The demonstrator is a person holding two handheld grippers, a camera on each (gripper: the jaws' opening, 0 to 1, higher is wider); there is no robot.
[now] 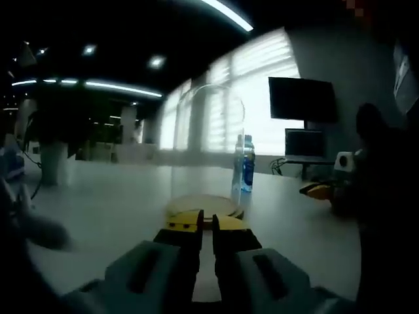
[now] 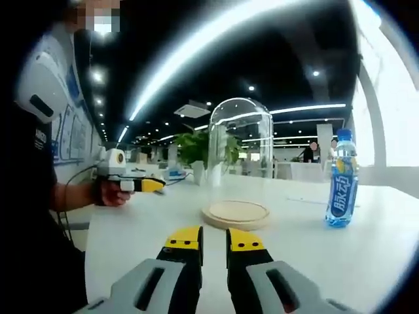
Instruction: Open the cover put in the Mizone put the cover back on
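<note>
A clear glass dome cover stands on a round wooden base in the middle of the white table. To its right a blue Mizone bottle stands upright, apart from the base. My right gripper sits low in front of the base, jaws close together with nothing between them. A hand holds my left gripper off to the left, its yellow tips together. In the left gripper view the dome and base lie just beyond my left gripper, with the bottle behind and the right gripper at right.
A person stands at the table's left edge. A potted plant stands behind the dome. A dark monitor hangs at the far wall, with bright window blinds behind the table.
</note>
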